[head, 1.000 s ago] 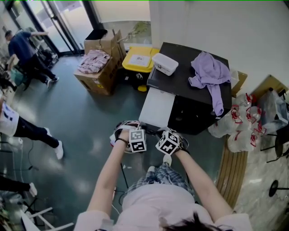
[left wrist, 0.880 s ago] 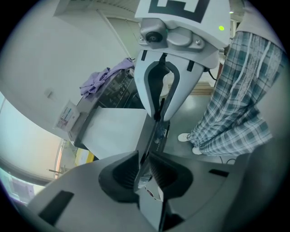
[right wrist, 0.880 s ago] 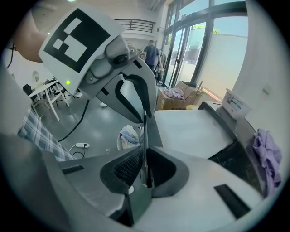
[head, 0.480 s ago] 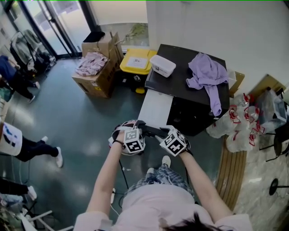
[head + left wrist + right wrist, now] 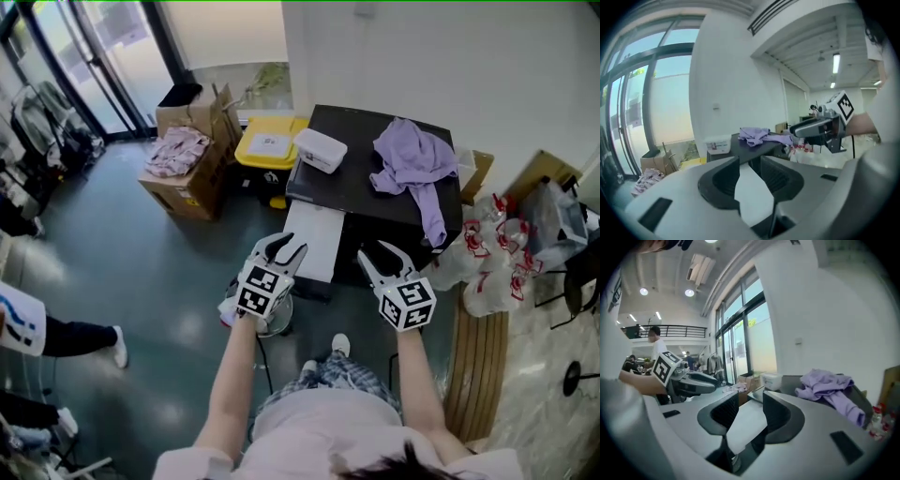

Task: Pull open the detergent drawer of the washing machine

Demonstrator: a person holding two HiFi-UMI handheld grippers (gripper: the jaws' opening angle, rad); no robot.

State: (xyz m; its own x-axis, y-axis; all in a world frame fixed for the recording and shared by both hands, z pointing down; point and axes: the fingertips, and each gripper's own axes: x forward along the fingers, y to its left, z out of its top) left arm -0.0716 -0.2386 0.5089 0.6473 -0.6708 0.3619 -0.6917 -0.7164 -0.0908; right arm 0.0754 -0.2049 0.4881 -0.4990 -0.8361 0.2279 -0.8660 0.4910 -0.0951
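Off to the left gripper's left, a cardboard box [image 5: 187,183] of clothes and a yellow-lidded bin [image 5: 267,145] stand on the floor. The left gripper [image 5: 284,246] hangs with jaws partly apart, nothing between them. Just ahead of both grippers stands the black washing machine [image 5: 352,183], with a white tub [image 5: 321,150] and a purple garment [image 5: 412,159] on top; its detergent drawer cannot be made out. The right gripper [image 5: 382,253] is likewise partly spread and empty.
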